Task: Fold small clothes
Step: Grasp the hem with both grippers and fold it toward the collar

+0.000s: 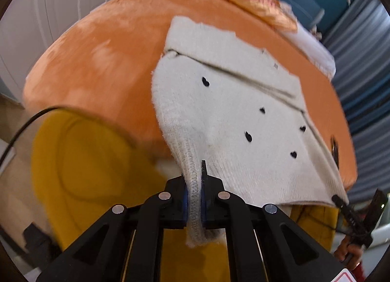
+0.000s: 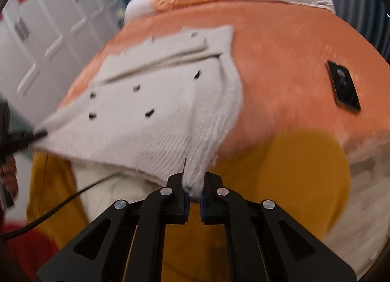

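1. Left gripper (image 1: pixel 194 199): black angular linkage arms, four round silver screw heads across the top, blue pads on the inner finger faces.
2. Right gripper (image 2: pixel 194 200): same black frame, same row of four silver screws, blue pads (image 2: pixel 201 206) inside.
3. Thin black cable (image 2: pixel 56 206) trailing left of the right tool.
4. Mustard-yellow garment (image 1: pixel 92 160) worn, seen behind and below both tools.
5. Red-and-white marking (image 1: pixel 346 276) at the left tool's lower right corner.
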`<state>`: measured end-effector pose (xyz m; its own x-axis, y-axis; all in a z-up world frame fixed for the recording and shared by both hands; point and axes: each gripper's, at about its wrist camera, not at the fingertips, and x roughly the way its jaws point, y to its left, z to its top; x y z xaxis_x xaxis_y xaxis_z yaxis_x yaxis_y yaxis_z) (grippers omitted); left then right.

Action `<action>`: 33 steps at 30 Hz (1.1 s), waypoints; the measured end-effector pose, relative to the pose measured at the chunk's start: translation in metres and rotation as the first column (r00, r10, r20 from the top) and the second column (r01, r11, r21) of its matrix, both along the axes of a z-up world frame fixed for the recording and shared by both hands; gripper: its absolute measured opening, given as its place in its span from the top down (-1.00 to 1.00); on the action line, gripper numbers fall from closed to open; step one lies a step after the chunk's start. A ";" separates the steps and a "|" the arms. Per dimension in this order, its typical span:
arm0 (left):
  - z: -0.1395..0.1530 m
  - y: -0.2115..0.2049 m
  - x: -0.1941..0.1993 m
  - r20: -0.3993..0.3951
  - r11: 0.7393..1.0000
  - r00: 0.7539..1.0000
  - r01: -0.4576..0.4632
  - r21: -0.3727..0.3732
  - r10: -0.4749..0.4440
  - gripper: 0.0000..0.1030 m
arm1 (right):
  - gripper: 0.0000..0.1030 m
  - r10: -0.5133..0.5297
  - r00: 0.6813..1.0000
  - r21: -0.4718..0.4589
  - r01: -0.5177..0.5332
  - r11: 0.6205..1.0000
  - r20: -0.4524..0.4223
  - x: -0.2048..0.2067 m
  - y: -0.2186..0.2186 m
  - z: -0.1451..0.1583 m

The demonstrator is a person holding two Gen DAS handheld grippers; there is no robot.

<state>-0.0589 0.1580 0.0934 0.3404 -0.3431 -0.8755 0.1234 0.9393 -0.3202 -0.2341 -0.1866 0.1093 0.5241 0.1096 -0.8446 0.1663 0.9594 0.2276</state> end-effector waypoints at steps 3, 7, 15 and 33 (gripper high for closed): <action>0.000 0.006 -0.028 -0.049 1.000 0.999 0.001 0.013 -0.001 0.91 | 0.91 0.032 0.998 -0.001 -0.032 0.999 -0.045 -0.025 0.014 0.001; 0.021 0.008 -0.015 0.007 0.999 1.000 -0.031 -0.032 0.031 0.91 | 0.91 0.032 0.999 -0.031 -0.031 0.999 0.036 -0.011 0.005 0.020; 0.062 -0.014 0.133 0.346 0.986 0.926 -0.120 -0.116 0.153 0.90 | 0.91 -0.169 0.898 0.009 0.181 0.983 0.407 0.133 -0.072 0.054; -0.044 -0.034 0.303 0.226 0.939 0.912 -0.328 -0.100 0.342 0.21 | -0.27 -0.335 0.841 0.098 0.325 0.941 0.425 0.265 -0.104 -0.008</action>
